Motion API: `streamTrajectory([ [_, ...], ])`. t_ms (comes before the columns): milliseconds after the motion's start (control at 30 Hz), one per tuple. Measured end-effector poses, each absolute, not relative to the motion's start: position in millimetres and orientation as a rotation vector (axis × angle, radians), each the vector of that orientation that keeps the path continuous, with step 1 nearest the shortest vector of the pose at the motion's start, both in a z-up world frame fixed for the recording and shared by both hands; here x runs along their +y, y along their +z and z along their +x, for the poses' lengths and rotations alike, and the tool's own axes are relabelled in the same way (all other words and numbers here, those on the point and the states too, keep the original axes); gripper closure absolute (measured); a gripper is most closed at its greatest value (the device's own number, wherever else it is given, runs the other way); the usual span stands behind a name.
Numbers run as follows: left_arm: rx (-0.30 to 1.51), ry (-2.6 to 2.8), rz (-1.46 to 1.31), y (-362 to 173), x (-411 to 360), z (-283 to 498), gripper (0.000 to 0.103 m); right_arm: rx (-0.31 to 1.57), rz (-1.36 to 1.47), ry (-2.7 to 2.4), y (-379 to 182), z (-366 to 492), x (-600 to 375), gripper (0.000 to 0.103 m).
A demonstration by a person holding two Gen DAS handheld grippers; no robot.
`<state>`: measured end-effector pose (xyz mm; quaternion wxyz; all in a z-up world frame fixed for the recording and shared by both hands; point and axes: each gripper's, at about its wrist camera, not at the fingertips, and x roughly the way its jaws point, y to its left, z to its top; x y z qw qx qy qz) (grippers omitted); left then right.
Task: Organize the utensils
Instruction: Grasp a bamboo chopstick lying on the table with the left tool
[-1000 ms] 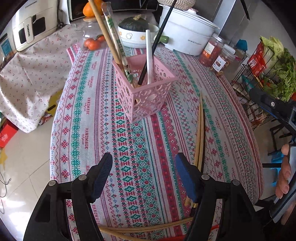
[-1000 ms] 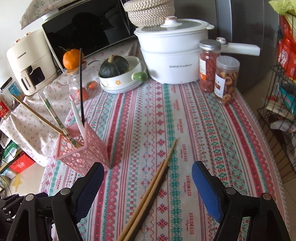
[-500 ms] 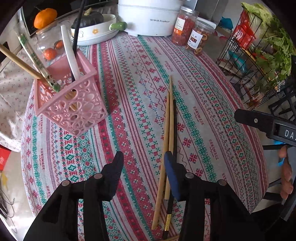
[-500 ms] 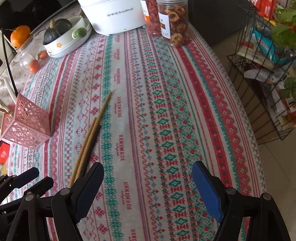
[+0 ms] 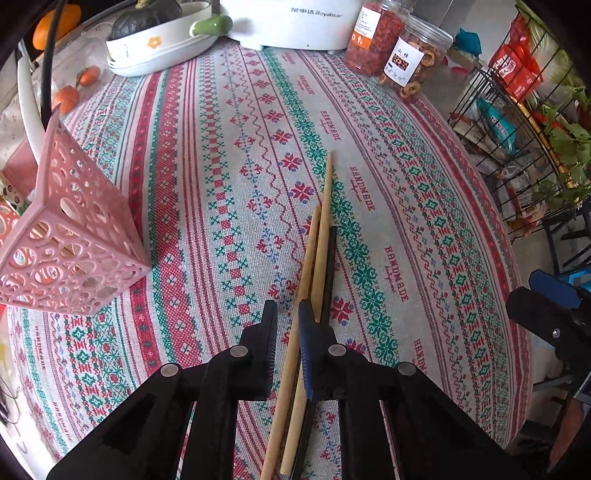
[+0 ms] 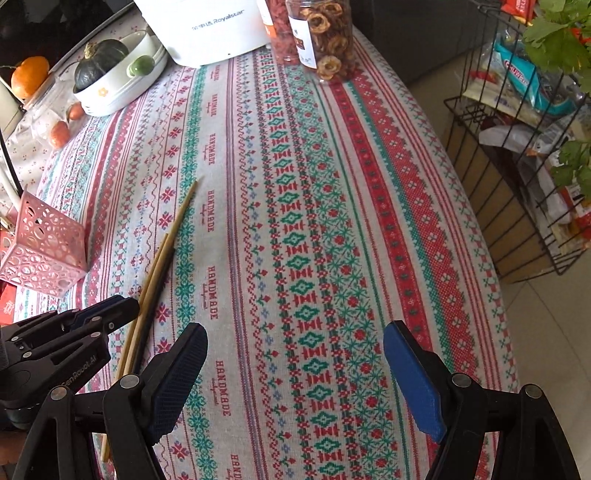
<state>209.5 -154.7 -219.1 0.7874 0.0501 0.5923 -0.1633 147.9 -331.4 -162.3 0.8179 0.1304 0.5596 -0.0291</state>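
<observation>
Two wooden chopsticks (image 5: 324, 206) and a black chopstick (image 5: 330, 266) lie side by side on the patterned tablecloth (image 5: 221, 166). My left gripper (image 5: 287, 325) points down over their near ends. Its jaws are closing, with one wooden chopstick between them against the blue right pad (image 5: 306, 350); a gap still shows at the left finger. The pink lattice basket (image 5: 74, 251) stands to the left, holding a white utensil and a black stick. My right gripper (image 6: 291, 369) hovers open over bare cloth, right of the chopsticks (image 6: 162, 266) and of the left gripper (image 6: 122, 314).
At the table's far end stand a white cooker (image 5: 295, 22), a white dish with a dark squash (image 5: 155, 33) and two snack jars (image 5: 399, 55). A wire rack with packets and greens (image 5: 524, 122) stands off the table's right edge.
My left gripper moved right and down from in front of the basket onto the chopsticks, its jaws narrowing a lot. The right gripper tilted down toward the cloth, still wide open.
</observation>
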Motion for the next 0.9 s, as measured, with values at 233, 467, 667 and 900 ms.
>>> streamTrajectory([
  [233,1.297,-0.291,0.221,-224,-178,220,0.091,1.185,0.291,-0.063,-161,151,-333,0.020],
  [467,1.287,-0.261,0.225,-220,-180,233,0.097,1.196,0.293,-0.066,-163,151,-333,0.020],
  [667,1.182,-0.304,0.203,-184,-161,213,0.097,1.198,0.287,-0.068,-164,154,-329,0.020],
  [900,1.016,-0.386,0.204,-125,-132,176,0.097,1.209,0.269,-0.042,-167,161,-313,0.020],
])
